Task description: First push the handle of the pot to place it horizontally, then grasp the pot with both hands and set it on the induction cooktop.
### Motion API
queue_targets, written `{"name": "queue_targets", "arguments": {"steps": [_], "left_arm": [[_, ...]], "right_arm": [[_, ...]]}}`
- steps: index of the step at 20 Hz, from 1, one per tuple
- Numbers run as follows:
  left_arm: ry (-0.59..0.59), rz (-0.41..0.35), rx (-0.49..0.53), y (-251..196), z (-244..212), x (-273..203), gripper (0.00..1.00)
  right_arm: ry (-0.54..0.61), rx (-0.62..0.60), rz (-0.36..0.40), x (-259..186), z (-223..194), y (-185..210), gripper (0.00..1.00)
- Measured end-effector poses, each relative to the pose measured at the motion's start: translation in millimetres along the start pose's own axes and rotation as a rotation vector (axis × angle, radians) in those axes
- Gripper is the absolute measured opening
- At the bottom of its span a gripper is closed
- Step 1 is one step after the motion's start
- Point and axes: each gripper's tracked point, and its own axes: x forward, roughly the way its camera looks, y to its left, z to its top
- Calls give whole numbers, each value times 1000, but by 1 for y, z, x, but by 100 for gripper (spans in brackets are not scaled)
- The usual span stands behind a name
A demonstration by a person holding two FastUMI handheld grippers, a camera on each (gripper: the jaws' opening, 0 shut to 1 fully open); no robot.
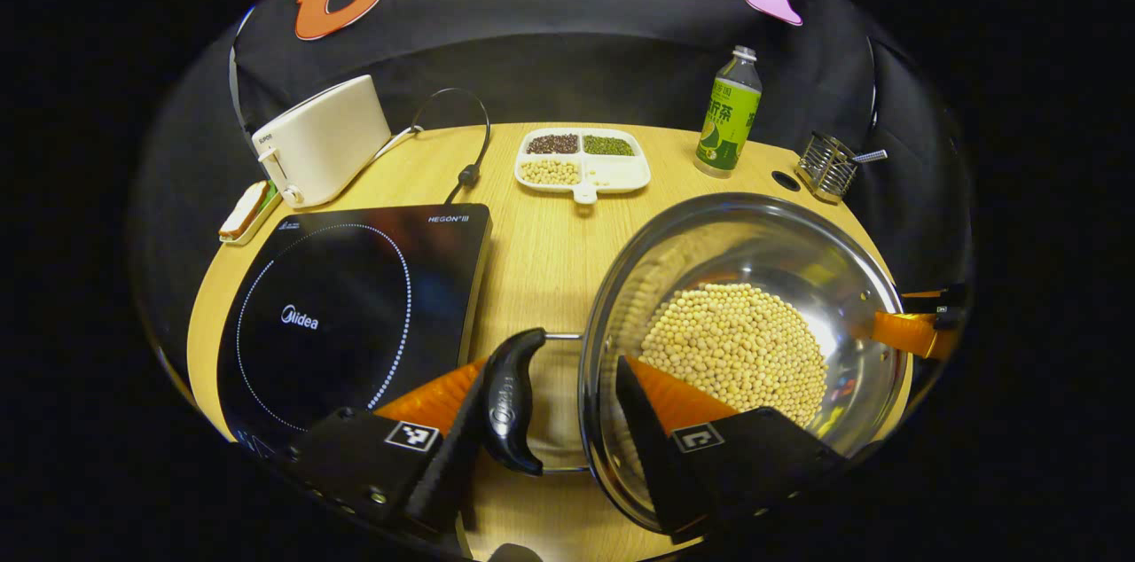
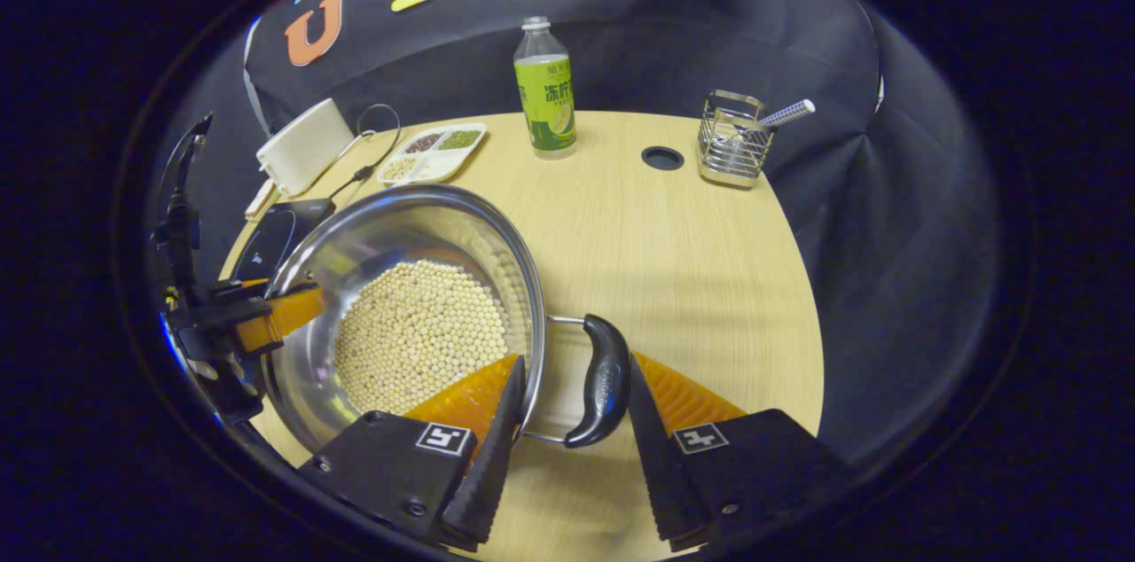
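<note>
A steel pot [image 1: 798, 252] half full of pale soybeans [image 1: 736, 349] stands to the right of the black induction cooktop [image 1: 346, 314]. My left gripper [image 1: 551, 367] straddles the pot's left side. Its left finger lies against the black handle [image 1: 510, 402] and its right finger reaches inside the rim. My right gripper [image 2: 575, 358] holds the opposite side of the pot [image 2: 390, 234] the same way, with the other handle [image 2: 603, 380] against its right finger and its left finger inside the wall. Each gripper appears across the pot in the other's view.
At the back of the wooden table [image 2: 674, 261] are a white toaster [image 1: 319, 141], a divided tray of beans [image 1: 581, 159], a green bottle [image 1: 727, 114] and a wire utensil holder [image 1: 829, 163]. A black cable [image 1: 470, 163] runs toward the cooktop.
</note>
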Motion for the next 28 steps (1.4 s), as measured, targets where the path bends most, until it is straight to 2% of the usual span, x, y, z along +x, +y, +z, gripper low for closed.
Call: {"name": "queue_targets", "arguments": {"steps": [1,2,9,10,11,20,28], "left_arm": [[-4,6,3,1,2,0,89],[-4,3,5,1,1,0,76],[-8,5,11,-3,2,-7,70],[-10,-9,14,-5,1,-8,59],[-14,-23,13,-7,0,-13,69],[-65,-81,43,5,19,-58,66],[-90,-73,48,57,21,-96,66]], "right_arm": [[0,11,2,1,-1,0,64],[0,9,6,2,0,1,63],[14,-8,16,-2,-4,-3,55],[14,5,14,-5,-6,-5,55],[11,11,9,-9,-6,-5,55],[-81,16,-42,-65,-2,21,55],[-122,-2,-32,-96,0,77,55]]}}
